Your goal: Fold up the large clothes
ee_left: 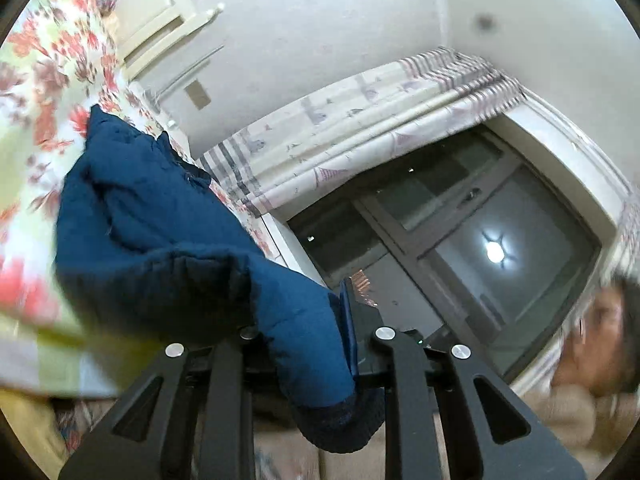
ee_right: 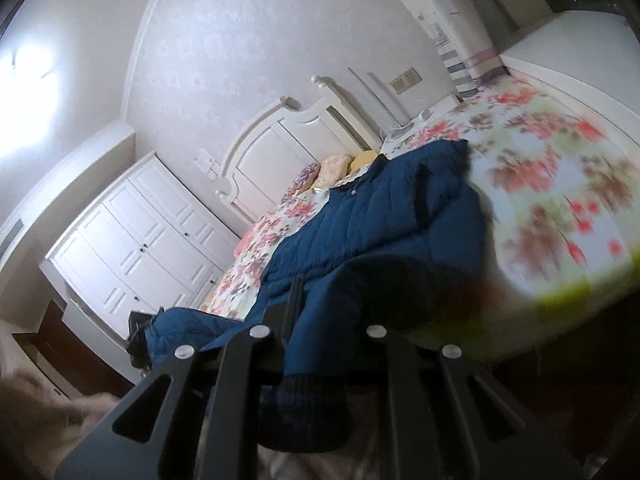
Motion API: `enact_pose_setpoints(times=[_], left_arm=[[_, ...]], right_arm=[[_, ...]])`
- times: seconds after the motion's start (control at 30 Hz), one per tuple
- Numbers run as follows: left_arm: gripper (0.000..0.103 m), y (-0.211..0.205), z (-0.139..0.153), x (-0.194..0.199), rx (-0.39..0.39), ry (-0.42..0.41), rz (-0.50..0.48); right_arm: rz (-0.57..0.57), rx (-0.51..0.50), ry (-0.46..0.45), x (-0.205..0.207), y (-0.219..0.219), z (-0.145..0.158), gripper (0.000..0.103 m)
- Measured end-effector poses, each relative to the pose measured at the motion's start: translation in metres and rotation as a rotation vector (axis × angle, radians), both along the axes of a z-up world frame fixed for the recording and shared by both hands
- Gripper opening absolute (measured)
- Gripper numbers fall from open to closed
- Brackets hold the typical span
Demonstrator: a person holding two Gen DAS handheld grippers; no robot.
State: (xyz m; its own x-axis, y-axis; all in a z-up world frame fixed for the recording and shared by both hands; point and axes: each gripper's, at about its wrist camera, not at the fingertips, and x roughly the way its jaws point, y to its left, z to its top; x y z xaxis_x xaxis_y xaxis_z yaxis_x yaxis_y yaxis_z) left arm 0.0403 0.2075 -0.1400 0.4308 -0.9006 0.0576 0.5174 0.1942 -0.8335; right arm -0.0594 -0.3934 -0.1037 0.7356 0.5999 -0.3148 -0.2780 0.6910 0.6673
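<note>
A dark blue padded jacket [ee_right: 380, 216] lies spread over the floral bedspread [ee_right: 552, 160]. My right gripper [ee_right: 320, 320] is shut on a fold of the jacket, and its dark ribbed cuff [ee_right: 304, 412] hangs below the fingers. In the left wrist view the same jacket [ee_left: 152, 216] rises off the bedspread [ee_left: 44, 80] toward me. My left gripper [ee_left: 316, 332] is shut on its lifted blue sleeve, and another dark ribbed cuff [ee_left: 340, 424] droops between the finger bases. The pads are hidden by fabric in both views.
A white headboard [ee_right: 288, 140] and pillows [ee_right: 340, 164] stand at the bed's far end, with a white wardrobe [ee_right: 140, 232] beside them. A dark window [ee_left: 480, 240] and patterned curtain [ee_left: 360, 128] lie past the bed. A person [ee_left: 600, 344] is at the right edge.
</note>
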Motion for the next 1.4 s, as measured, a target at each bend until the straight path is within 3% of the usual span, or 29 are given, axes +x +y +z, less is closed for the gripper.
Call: enact_pose_setpoints(times=[0.1,0.2,0.27,0.33,0.37,0.4,0.43,0.53,0.6,0.63,0.67,0.7,0.73,0.77,0.83,0.87,0.93,1.0,1.03,1.1,1.13,1.4], left_arm=[[0.017,-0.002,0.019,0.082,-0.025,0.102,0.035],[0.019,-0.017,0.023,0.155,0.009,0.203,0.081],[0.02,-0.028,0.015,0.203,0.078,0.295,0.141],[0.021,-0.041,-0.003,0.242,0.197,0.418,0.208],[0.021,-0.044,-0.016,0.256,0.232,0.476,0.226],[0.021,-0.046,-0.026,0.265,0.239,0.512,0.236],[0.021,-0.044,-0.038,0.275,0.214,0.549,0.239],[0.023,-0.029,-0.047,0.285,0.081,0.594,0.169],[0.035,-0.016,-0.044,0.289,-0.05,0.595,0.085],[0.072,-0.007,-0.041,0.293,-0.136,0.593,0.023],[0.098,-0.002,-0.035,0.296,-0.203,0.575,-0.032],[0.099,0.003,-0.026,0.301,-0.201,0.571,-0.065],[0.099,0.008,-0.017,0.302,-0.159,0.583,-0.059],[0.099,0.018,-0.006,0.303,-0.125,0.585,0.012],[0.099,0.035,0.011,0.299,-0.073,0.516,0.151],[0.099,0.041,0.017,0.298,-0.028,0.492,0.208],[0.099,0.042,0.024,0.297,0.081,0.452,0.255],[0.099,0.031,0.026,0.296,0.241,0.405,0.253],[0.099,0.018,0.026,0.294,0.357,0.372,0.239],[0.099,-0.006,0.021,0.29,0.564,0.315,0.199],[0.099,-0.01,0.015,0.288,0.619,0.294,0.174],[0.099,-0.033,-0.017,0.298,0.699,0.222,0.088]], right_arm=[[-0.026,-0.014,0.01,0.068,0.003,0.019,0.015],[-0.078,0.017,0.093,0.155,-0.004,0.021,0.016],[-0.119,0.032,0.17,0.207,-0.008,0.008,0.02],[-0.127,0.043,0.279,0.261,-0.01,-0.02,0.024],[-0.13,0.052,0.318,0.276,-0.01,-0.032,0.032],[-0.135,0.086,0.384,0.296,-0.014,-0.055,0.049],[-0.134,0.129,0.415,0.306,-0.018,-0.07,0.054],[-0.096,0.32,0.341,0.316,-0.034,-0.09,0.07],[-0.089,0.361,0.257,0.316,-0.047,-0.086,0.076],[-0.112,0.343,0.225,0.315,-0.053,-0.081,0.077],[-0.128,0.35,0.189,0.314,-0.059,-0.076,0.077],[-0.125,0.405,0.138,0.313,-0.067,-0.072,0.078],[-0.113,0.471,0.107,0.314,-0.074,-0.07,0.078],[-0.121,0.489,0.107,0.316,-0.078,-0.068,0.078],[-0.155,0.284,0.149,0.326,-0.072,-0.057,0.079],[-0.169,0.099,0.168,0.333,-0.061,-0.049,0.079],[-0.135,-0.085,0.204,0.343,-0.046,-0.05,0.079],[-0.08,-0.228,0.241,0.354,-0.032,-0.058,0.079],[-0.06,-0.28,0.259,0.358,-0.028,-0.062,0.079],[-0.014,-0.291,0.268,0.357,-0.027,-0.069,0.079],[-0.004,-0.291,0.262,0.357,-0.028,-0.072,0.079],[0.055,-0.328,0.229,0.369,-0.015,-0.066,0.076]])
